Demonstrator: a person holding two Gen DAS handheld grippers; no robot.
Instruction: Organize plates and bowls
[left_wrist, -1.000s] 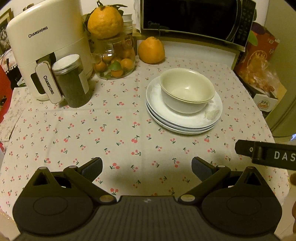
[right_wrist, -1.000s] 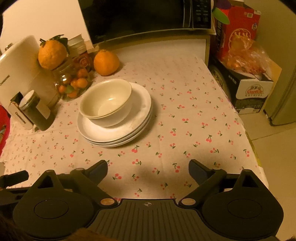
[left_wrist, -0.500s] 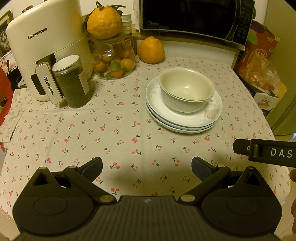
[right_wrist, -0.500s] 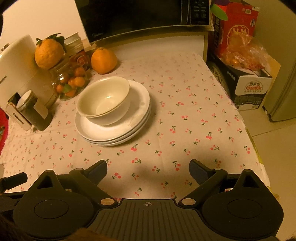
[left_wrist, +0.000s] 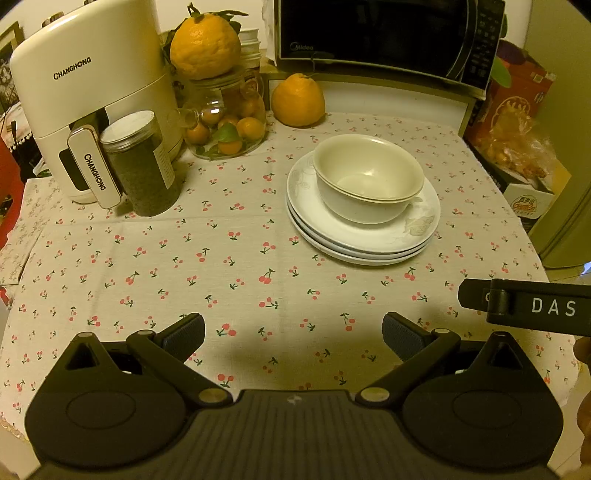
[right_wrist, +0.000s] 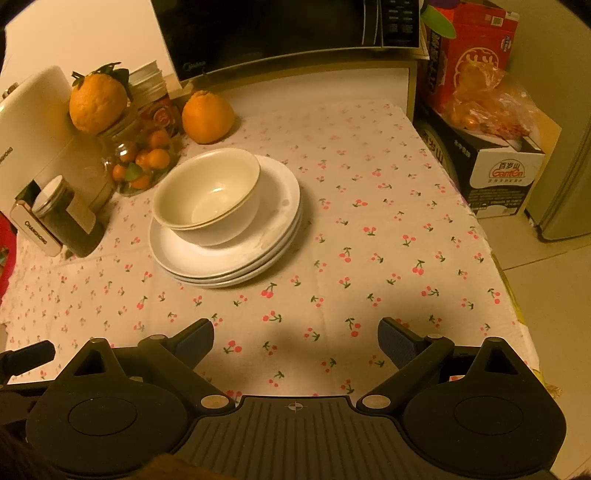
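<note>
Left wrist view: tablecloth (left_wrist: 229, 266) bare btwn grippers and dishes.
Table edge: right side drops to floor, boxes (right_wrist: 495, 162) beside it.
Bowls (left_wrist: 367, 177): nested, on plate stack (left_wrist: 369, 240), mid-table.
Obstacles: jar (left_wrist: 142, 162), appliance (left_wrist: 92, 92), fruit jar (left_wrist: 227, 125) at left rear; microwave (left_wrist: 384, 33) behind.
Left gripper (left_wrist: 293, 336): spread wide, empty, low over near edge.
Right gripper (right_wrist: 295, 341): spread wide, empty, alongside.

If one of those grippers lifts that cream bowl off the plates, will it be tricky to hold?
Probably a little. The bowl looks like glazed ceramic, so likely stiff, fragile and smooth enough to slip between the pads. A second rim line suggests two nested bowls, which could part if only one is gripped. It sits off-centre on the plate stack, so a nudge might slide it.
</note>
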